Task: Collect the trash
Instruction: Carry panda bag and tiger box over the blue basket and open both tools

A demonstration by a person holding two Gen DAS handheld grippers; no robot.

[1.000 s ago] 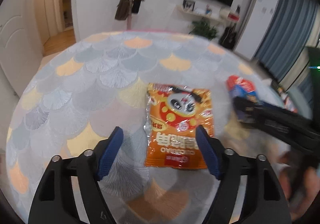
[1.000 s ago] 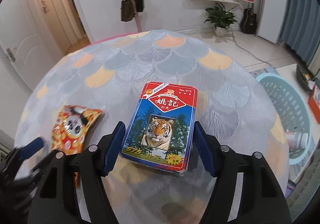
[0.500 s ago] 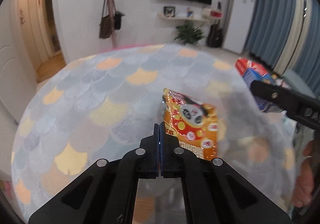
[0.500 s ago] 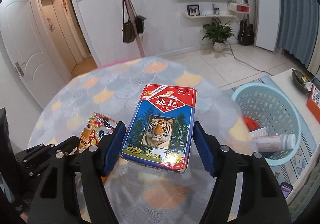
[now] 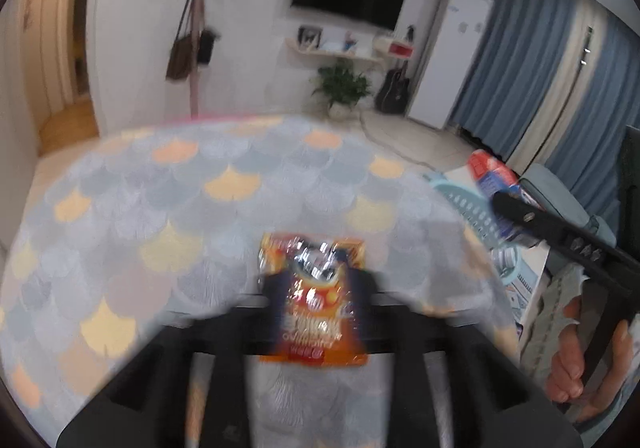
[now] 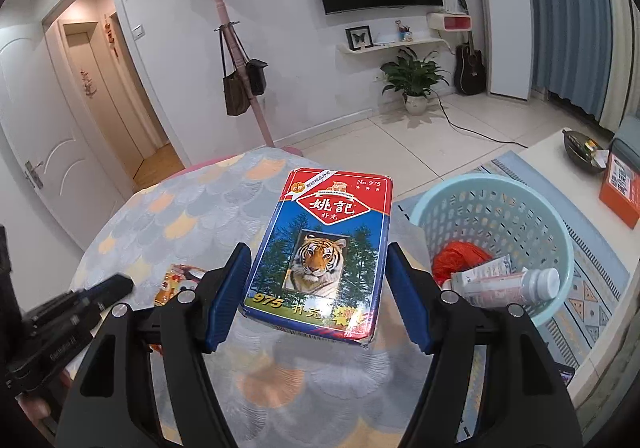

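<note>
Trash collection centres on the light-blue basket (image 6: 496,208), which stands on the floor just beside the round table (image 6: 168,208) and already contains a red bag, a tube and a white bottle. The card box (image 6: 320,260), printed with a tiger, is off the table, clamped across its width by the right gripper (image 6: 316,292), whose jaws stand wide and press both long edges. The box is near the basket rim but not yet over it.

The snack packet (image 5: 316,300) sits between the fingers of the left gripper (image 5: 316,312), whose jaws have just been opening to about half width. The view is blurred, so it cannot be determined whether the pads press the packet.

Risks, as a judgement:
- Early release of the box drops it outside the rim.
- Thin foil may slip from a loose hold.
</note>
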